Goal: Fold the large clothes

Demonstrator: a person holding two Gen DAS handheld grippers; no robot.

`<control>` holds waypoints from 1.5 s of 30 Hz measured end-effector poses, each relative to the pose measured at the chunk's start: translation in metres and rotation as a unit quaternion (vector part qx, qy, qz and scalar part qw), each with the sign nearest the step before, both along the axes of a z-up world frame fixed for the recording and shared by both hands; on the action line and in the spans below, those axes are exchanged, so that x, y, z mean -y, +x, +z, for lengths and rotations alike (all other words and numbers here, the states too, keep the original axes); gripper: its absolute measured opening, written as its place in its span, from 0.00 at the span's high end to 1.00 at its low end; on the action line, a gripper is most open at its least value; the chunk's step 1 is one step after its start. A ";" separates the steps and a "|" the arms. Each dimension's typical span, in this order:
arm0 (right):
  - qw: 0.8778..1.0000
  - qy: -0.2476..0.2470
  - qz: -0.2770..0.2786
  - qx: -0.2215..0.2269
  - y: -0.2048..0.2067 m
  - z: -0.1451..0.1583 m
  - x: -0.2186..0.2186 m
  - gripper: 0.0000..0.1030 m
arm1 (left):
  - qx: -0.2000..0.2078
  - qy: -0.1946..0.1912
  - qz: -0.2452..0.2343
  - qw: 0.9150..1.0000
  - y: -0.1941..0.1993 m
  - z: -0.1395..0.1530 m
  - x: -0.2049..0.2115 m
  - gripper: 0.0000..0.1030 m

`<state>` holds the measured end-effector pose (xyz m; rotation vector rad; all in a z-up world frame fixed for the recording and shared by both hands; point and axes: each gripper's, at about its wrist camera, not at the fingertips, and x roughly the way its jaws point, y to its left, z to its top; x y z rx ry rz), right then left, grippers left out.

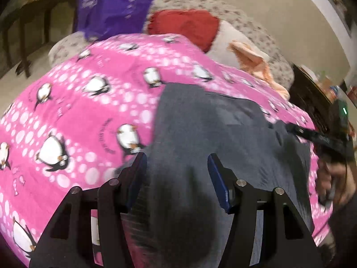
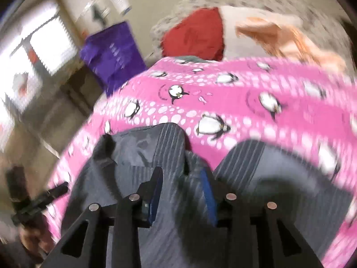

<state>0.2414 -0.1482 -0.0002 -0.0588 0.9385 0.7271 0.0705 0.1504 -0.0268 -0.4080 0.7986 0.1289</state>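
A dark grey garment (image 1: pixel 207 120) with fine stripes lies on a pink penguin-print blanket (image 1: pixel 73 102). My left gripper (image 1: pixel 177 163) is open, its fingers astride a bunched ridge of the grey cloth. The other gripper (image 1: pixel 321 138) shows at the right edge of the left wrist view, over the garment's far side. In the right wrist view the grey garment (image 2: pixel 142 147) fills the lower frame on the pink blanket (image 2: pixel 256 93). My right gripper (image 2: pixel 180 174) is open with grey cloth lying between its fingers. The left gripper (image 2: pixel 44 196) shows at the left edge.
A red cloth (image 1: pixel 187 26), a peach cloth (image 1: pixel 252 58) and a purple bag (image 1: pixel 116 4) lie beyond the blanket on a speckled pale cover (image 1: pixel 252 22). A dark table (image 1: pixel 24 22) stands at the far left. A bright window (image 2: pixel 44 42) is at the left.
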 end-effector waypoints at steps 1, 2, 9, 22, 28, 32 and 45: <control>0.999 -0.017 0.031 0.013 -0.001 0.002 -0.007 0.67 | 0.000 0.008 -0.010 1.000 0.000 -0.001 0.003 0.45; 0.996 -0.044 0.074 0.036 -0.005 0.003 -0.016 0.66 | -0.002 0.017 -0.024 1.000 0.001 -0.005 0.011 0.45; 0.965 -0.159 0.202 0.053 0.018 -0.014 -0.065 0.63 | -0.046 -0.004 -0.046 0.998 0.014 -0.047 0.013 0.45; 0.920 -0.236 0.302 0.082 -0.001 -0.018 -0.066 0.96 | -0.088 0.032 -0.002 0.996 0.025 -0.043 0.016 0.45; 0.939 -0.262 0.177 0.137 0.035 -0.004 -0.060 0.96 | -0.088 0.047 0.037 0.994 0.028 -0.029 0.019 0.45; 0.939 -0.299 0.140 0.096 0.048 -0.034 -0.069 0.95 | -0.093 0.032 0.035 0.995 0.028 -0.026 0.015 0.45; 0.999 -0.002 -0.016 0.031 -0.095 0.038 0.050 0.56 | -0.059 0.044 0.012 0.997 0.030 -0.016 0.039 0.45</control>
